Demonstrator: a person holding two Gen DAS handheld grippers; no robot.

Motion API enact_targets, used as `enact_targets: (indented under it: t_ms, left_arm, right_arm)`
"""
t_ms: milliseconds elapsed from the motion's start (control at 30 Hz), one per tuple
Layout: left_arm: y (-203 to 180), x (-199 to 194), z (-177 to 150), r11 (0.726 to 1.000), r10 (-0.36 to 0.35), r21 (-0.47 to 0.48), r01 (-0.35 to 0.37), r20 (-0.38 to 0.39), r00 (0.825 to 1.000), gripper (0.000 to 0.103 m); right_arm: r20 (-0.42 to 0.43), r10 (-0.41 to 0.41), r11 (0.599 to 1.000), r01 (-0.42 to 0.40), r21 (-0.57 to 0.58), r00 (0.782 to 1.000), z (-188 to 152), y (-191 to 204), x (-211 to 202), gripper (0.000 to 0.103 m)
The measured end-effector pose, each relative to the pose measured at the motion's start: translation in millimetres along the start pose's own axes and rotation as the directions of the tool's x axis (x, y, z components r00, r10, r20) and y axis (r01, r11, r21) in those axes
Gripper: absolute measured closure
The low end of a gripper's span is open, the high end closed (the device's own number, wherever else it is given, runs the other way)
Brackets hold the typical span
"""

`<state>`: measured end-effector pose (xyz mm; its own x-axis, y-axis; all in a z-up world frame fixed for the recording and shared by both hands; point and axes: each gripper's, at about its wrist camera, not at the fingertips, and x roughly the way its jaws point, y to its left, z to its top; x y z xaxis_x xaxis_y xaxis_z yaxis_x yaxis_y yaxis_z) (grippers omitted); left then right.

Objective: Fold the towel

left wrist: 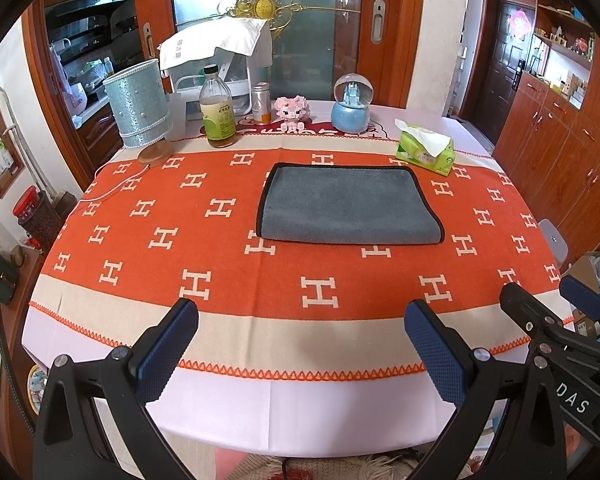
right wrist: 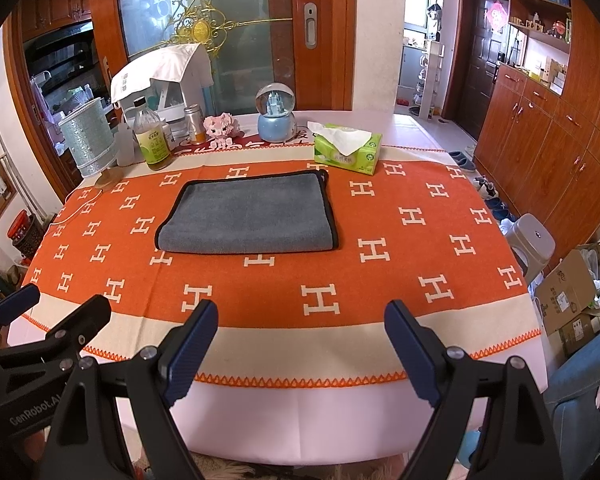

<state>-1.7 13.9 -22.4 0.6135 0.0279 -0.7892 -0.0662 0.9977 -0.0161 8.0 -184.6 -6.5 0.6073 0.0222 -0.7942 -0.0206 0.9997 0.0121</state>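
A grey towel (left wrist: 350, 205) with black trim lies flat and folded over on the orange H-patterned tablecloth (left wrist: 220, 264); it also shows in the right wrist view (right wrist: 249, 214). My left gripper (left wrist: 300, 312) is open and empty, held above the table's near edge, well short of the towel. My right gripper (right wrist: 300, 312) is open and empty too, beside the left one. The right gripper (left wrist: 552, 300) shows at the left wrist view's right edge, and the left gripper (right wrist: 56, 300) at the right wrist view's left edge.
Along the table's far edge stand a teal lamp (left wrist: 137, 110), a glass bottle (left wrist: 217, 108), a can (left wrist: 261, 104), a pink toy (left wrist: 290, 111), a snow globe (left wrist: 351, 103) and a green tissue box (left wrist: 426, 148). A grey stool (right wrist: 532, 240) and cardboard boxes (right wrist: 568, 292) stand to the right.
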Motion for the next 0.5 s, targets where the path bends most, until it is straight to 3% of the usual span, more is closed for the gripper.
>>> enact_targets:
  t_ms: [500]
  left_arm:
    - [0.6, -1.3, 1.1, 1.0, 0.005, 0.002, -0.005, -0.002, 1.0, 0.001]
  right_arm:
    - [0.003, 0.002, 1.0, -0.002, 0.0, 1.0, 1.1, 0.7, -1.7, 0.017]
